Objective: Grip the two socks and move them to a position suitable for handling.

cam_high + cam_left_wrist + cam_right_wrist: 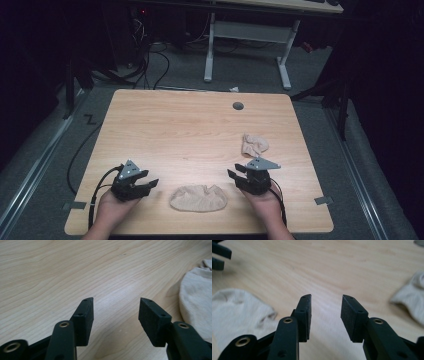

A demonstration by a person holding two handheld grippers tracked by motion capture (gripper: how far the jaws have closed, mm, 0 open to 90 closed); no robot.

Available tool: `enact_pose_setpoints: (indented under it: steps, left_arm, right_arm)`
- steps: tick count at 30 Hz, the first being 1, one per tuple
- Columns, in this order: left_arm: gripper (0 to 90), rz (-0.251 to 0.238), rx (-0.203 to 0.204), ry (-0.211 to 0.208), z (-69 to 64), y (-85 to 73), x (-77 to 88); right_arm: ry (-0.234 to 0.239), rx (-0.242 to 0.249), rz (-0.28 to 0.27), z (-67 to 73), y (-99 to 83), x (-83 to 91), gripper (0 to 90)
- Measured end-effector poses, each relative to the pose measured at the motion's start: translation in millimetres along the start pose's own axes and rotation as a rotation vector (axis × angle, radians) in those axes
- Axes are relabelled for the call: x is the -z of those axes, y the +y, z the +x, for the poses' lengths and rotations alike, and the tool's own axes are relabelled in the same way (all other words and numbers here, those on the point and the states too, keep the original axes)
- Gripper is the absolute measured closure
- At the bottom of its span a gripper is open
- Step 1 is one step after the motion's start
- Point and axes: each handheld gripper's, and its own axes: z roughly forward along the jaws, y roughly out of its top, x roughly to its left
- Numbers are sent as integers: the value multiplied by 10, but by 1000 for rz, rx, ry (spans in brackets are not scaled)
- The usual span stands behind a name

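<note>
Table of pale wood grain serves as the work surface, with a small round grey cap set into it near the far edge. Nearest the front edge, between the two tools, lies a flattened beige cloth with a rumpled upper border; a second, smaller beige cloth sits bunched farther back, on the right half of the table. The left gripper is held in the person's left hand just left of the flattened cloth, apart from it, jaws pointing toward it. In the left gripper view its jaws stand released — a clear gap of bare wood shows between the pads, and the cloth's edge appears off to the right. The right gripper is held in the right hand just right of the flattened cloth, below the bunched one. In the right gripper view its jaws are likewise parted with nothing between them — the flattened cloth lies to the left, the bunched cloth to the right, and the other gripper's tips show at the upper left corner.
</note>
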Motion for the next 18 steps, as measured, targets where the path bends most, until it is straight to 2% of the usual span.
enact_pose_setpoints:
  steps: [5, 7, 9, 10, 11, 13, 14, 16, 17, 18]
  left_arm:
    - [407, -23, 40, 3, 90, -14, 24]
    - [396, -28, 53, 10, 116, -30, 27]
    - [388, -21, 58, 18, 141, -43, 30]
    - [388, -21, 58, 18, 141, -43, 30]
    - [387, -22, 65, 18, 149, -49, 28]
    - [387, -21, 73, 19, 165, -54, 26]
    - [387, -19, 70, 21, 170, -56, 25]
    - [387, -17, 68, 24, 176, -54, 27]
    - [386, -17, 68, 24, 176, -54, 27]
    - [386, -22, 77, 28, 189, -51, 31]
  right_arm:
    - [-18, 36, -51, 5, 326, -123, 566]
    - [-50, 58, -71, -15, 447, -162, 561]
    - [-78, 59, -91, -60, 501, -182, 558]
    - [-78, 59, -91, -60, 501, -182, 558]
    - [-95, 18, -132, -132, 442, -190, 572]
    - [-87, 3, -116, -172, 408, -212, 570]
    - [-119, 12, -82, -241, 333, -233, 572]
    - [-110, -31, -70, -330, 261, -229, 576]
    - [-110, -31, -70, -330, 261, -229, 576]
    - [-131, -25, -59, -381, 231, -231, 576]
